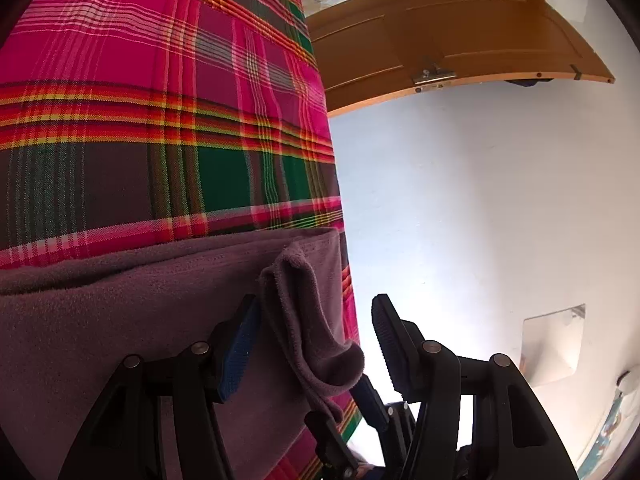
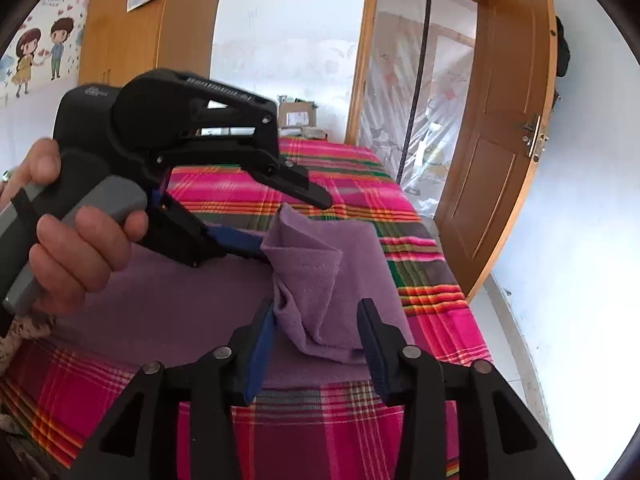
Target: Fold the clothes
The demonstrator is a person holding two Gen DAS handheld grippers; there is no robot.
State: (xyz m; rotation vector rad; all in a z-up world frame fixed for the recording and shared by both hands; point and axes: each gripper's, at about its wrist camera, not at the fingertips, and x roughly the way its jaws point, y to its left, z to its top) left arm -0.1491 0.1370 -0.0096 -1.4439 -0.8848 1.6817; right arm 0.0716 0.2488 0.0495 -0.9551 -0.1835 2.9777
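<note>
A purple fleece garment lies flat on a plaid bedspread, with one corner bunched up into a raised fold. In the right wrist view my right gripper stands open, its fingers either side of the lower end of that fold. A hand holds my left gripper, which reaches in from the left, open, with the fold's upper tip between its jaws. The left wrist view shows the left gripper open, the fold draped between its fingers and resting against the left pad.
The bed's right edge drops to a white floor. A wooden door stands open at the right beside a plastic-curtained doorway. A wardrobe and boxes stand beyond the bed's far end.
</note>
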